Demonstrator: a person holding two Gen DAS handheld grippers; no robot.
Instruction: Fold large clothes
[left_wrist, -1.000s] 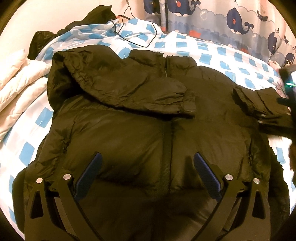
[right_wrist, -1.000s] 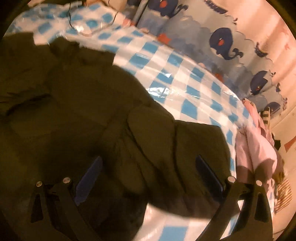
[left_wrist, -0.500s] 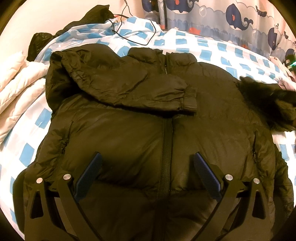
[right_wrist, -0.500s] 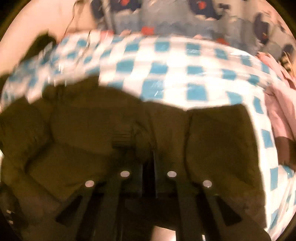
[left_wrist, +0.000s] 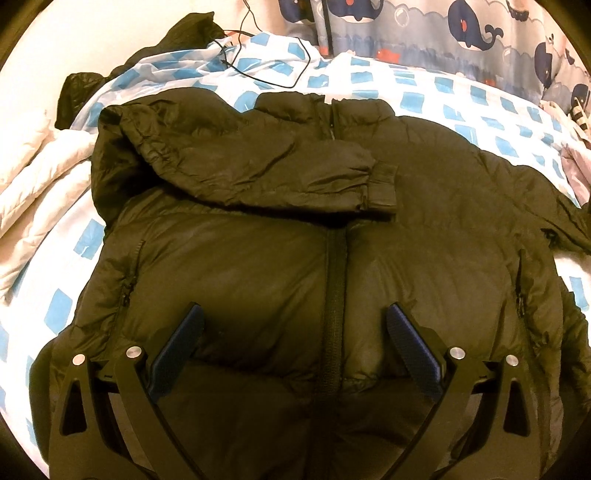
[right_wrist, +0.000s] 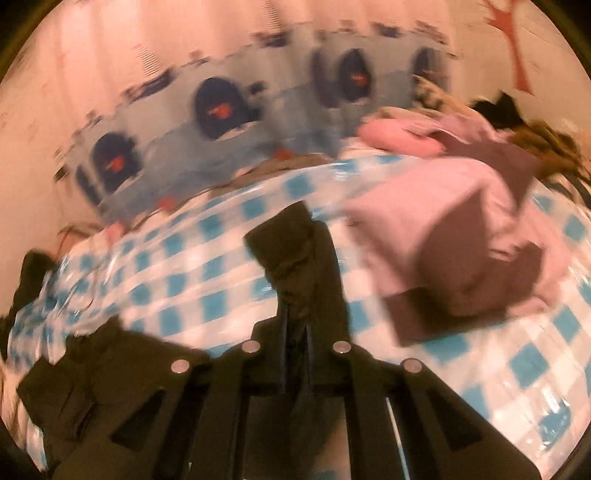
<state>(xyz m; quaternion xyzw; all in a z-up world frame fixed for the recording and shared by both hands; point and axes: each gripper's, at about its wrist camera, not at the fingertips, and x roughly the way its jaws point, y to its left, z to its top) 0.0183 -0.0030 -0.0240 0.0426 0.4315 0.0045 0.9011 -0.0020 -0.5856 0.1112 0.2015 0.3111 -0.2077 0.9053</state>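
While the right tongs (right_wrist: 295, 295) clamp the sleeve (right_wrist: 291, 251), left tongs (left_wrist: 293, 347) gape above the jacket (left_wrist: 258, 277); slick fabric may slip free.

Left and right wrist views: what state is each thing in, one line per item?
Dark olive puffer jacket: laid flat on the blue-checked bed cover, zipped.
Jacket's left-side sleeve: folded across the chest.
Jacket's other sleeve cuff: pinched, lifted off the cover.
Left gripper: open, over the jacket.
Right gripper: shut on the cuff.
Pink-and-brown garment: folded.
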